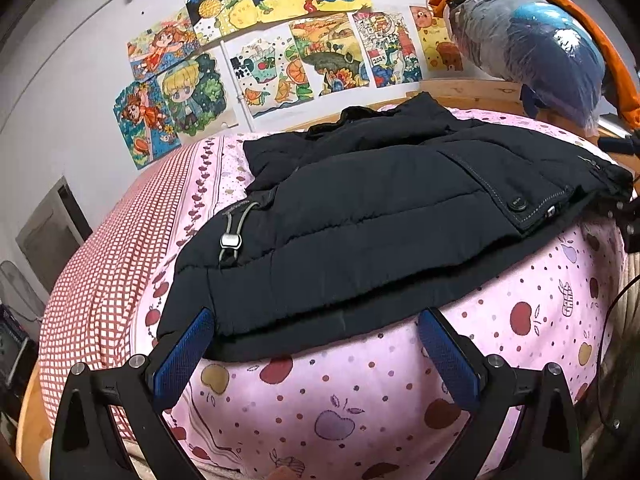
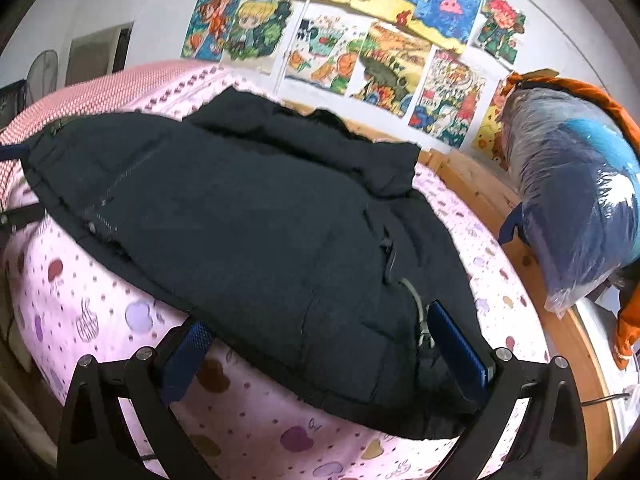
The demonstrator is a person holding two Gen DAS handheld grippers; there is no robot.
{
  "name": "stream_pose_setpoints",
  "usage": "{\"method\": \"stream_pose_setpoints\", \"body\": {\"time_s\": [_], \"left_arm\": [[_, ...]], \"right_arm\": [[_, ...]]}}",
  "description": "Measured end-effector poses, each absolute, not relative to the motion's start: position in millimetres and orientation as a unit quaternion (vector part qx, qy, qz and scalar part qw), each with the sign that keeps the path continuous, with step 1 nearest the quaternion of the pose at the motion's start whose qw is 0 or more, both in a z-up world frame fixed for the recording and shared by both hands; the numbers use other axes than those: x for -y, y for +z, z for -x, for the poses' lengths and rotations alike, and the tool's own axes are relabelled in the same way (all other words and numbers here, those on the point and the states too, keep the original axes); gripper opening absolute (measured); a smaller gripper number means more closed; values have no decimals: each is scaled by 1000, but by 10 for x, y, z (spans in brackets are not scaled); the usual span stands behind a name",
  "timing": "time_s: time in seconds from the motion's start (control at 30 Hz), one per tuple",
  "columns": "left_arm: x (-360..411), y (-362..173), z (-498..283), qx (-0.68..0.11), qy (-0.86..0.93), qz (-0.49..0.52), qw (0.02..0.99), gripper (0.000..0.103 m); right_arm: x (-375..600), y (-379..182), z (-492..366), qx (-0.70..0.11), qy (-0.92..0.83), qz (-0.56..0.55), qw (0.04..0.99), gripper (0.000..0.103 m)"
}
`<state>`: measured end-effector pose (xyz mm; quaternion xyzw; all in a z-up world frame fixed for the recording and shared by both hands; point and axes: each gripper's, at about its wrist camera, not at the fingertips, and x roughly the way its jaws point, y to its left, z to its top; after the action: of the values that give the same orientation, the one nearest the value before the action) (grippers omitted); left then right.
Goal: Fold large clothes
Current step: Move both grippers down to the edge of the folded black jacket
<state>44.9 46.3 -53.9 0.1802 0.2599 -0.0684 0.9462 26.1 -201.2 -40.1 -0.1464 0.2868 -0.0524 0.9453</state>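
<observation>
Lying across a pink bedsheet printed with apples and dots point(image 1: 540, 312), the black quilted puffer jacket point(image 1: 380, 216) fills the middle of the left wrist view, its hem edge nearest the camera. A grey elastic drawcord with a pale toggle point(image 1: 230, 240) sits on the jacket's left part, and a stitched pocket flap with a dark snap point(image 1: 520, 204) on its right. The left gripper point(image 1: 316, 344) is spread wide, its blue-padded fingers point(image 1: 184, 356) on either side of the hem's near edge; the left pad overlaps the jacket's corner, the right pad stands over bare sheet just below the hem, and nothing is clamped. A red-and-white checked blanket point(image 1: 100, 280) lies to the left of the sheet. On the white wall behind hang colourful hand-painted drawings point(image 1: 280, 40), and a clear plastic bag stuffed with blue fabric point(image 1: 540, 48) rests on the wooden bed frame point(image 1: 472, 92) at upper right.

In the right wrist view the same jacket point(image 2: 240, 216) spreads over the pink sheet point(image 2: 80, 304), reaching down between the right gripper's fingers. The right gripper point(image 2: 316, 328) is likewise released and wide: its left blue pad point(image 2: 188, 352) sits at the jacket's lower edge, its right pad just beside the drawcord toggle point(image 2: 420, 320). Whether either pad touches the fabric cannot be told. The plastic bag point(image 2: 572, 200) and drawings point(image 2: 380, 48) appear beyond.
</observation>
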Motion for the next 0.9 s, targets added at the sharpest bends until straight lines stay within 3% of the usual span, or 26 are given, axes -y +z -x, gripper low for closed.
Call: {"method": "stream_pose_setpoints", "body": {"time_s": [0.43,0.73,0.9], "left_arm": [[-499,-289,-673,-341,-43,-119,932,103],[-476,-208,-660,-311,-46,-154,937,103],[-511,-318,-523,-282,-79,-181,939,103]], "right_arm": [[1991,-312,-327,-271,-52,163,947,102],[1926,-186,-369,-259,-44,179,948,101],[2054,-119,-402,-264,-6,115,958,102]]}}
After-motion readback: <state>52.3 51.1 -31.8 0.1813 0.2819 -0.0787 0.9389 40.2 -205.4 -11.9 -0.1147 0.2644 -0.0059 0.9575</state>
